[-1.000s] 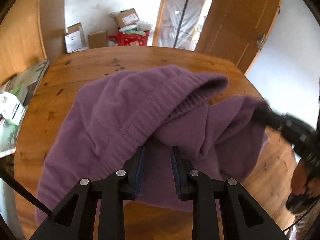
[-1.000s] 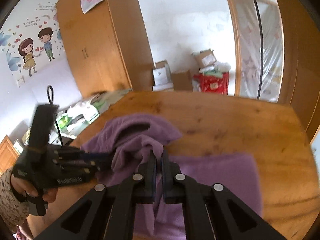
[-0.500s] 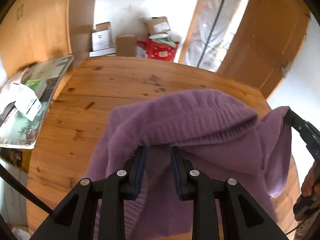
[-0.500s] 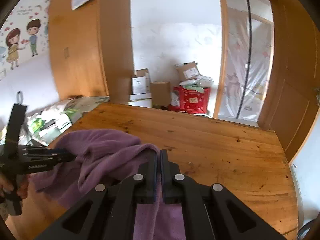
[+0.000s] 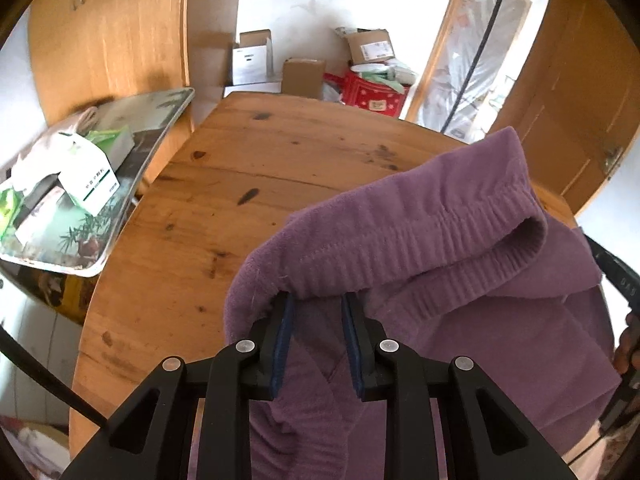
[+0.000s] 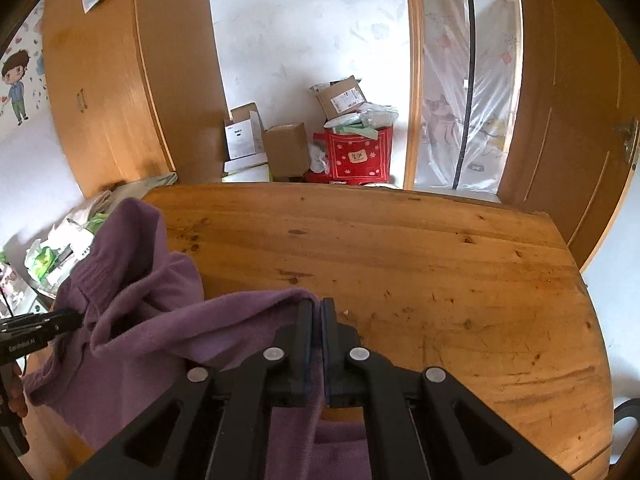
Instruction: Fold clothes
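A purple knit garment (image 5: 420, 240) with a ribbed waistband hangs lifted above the round wooden table (image 5: 240, 168). My left gripper (image 5: 318, 300) is shut on a thick fold of it, and the waistband drapes over the fingertips. My right gripper (image 6: 317, 304) is shut tight on a thin edge of the same purple garment (image 6: 160, 320), low over the table (image 6: 400, 248). The cloth sags between the two grippers. In the right wrist view the left gripper (image 6: 76, 316) shows at the left edge, buried in cloth. In the left wrist view the right gripper's body (image 5: 616, 276) peeks past the garment.
A metal tray (image 5: 132, 200) piled with boxes and packets sits beside the table's left edge. Cardboard boxes (image 6: 280, 148) and a red bag (image 6: 356, 156) stand on the floor beyond the table. A wooden wardrobe is at the left, a wooden door at the right. A hand (image 5: 626, 344) holds the right gripper.
Both grippers have carried the garment across the table, lifted off it. The cloth now sits lower and to one side in each view, and more bare wood shows.
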`<state>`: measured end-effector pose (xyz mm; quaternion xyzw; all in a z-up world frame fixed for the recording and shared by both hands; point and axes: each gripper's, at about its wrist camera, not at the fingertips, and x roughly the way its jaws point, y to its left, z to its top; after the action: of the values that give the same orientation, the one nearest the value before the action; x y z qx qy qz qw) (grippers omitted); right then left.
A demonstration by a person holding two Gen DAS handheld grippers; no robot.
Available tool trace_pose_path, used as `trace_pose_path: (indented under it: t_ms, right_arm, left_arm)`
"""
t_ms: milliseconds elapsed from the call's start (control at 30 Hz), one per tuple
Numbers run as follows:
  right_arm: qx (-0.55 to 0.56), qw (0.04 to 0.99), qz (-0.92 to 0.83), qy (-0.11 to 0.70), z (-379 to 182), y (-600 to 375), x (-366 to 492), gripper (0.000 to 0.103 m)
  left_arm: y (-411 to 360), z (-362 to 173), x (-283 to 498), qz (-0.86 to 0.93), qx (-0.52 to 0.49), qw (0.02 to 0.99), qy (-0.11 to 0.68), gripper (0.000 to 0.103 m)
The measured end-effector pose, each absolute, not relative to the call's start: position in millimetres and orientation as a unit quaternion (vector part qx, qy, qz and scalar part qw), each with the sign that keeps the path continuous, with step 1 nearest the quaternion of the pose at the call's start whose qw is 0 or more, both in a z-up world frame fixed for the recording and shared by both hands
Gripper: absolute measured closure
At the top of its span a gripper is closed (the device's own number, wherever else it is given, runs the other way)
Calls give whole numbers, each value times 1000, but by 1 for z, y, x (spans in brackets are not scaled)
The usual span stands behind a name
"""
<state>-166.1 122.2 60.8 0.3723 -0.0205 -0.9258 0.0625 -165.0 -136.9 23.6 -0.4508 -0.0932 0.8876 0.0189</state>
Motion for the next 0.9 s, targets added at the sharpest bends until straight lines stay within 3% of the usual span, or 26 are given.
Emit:
trace_pose_path:
  t_ms: [300, 600, 700, 900]
  right_arm:
    - [307, 109, -944, -56, 98, 132, -89, 68]
    - [338, 182, -923, -8, 72, 92, -9, 54]
    - [355, 191, -915, 8, 55, 81, 2, 53]
    - [380, 199, -903, -19, 34, 76, 2, 51]
  left_arm:
    - [-164, 49, -119, 891, -432, 29, -135, 76]
    - [-161, 36, -53, 892, -447, 39, -53, 74]
    - [-157, 30, -34, 893, -447, 48, -26, 68]
    - [-137, 26, -9, 899, -430, 74, 27, 67]
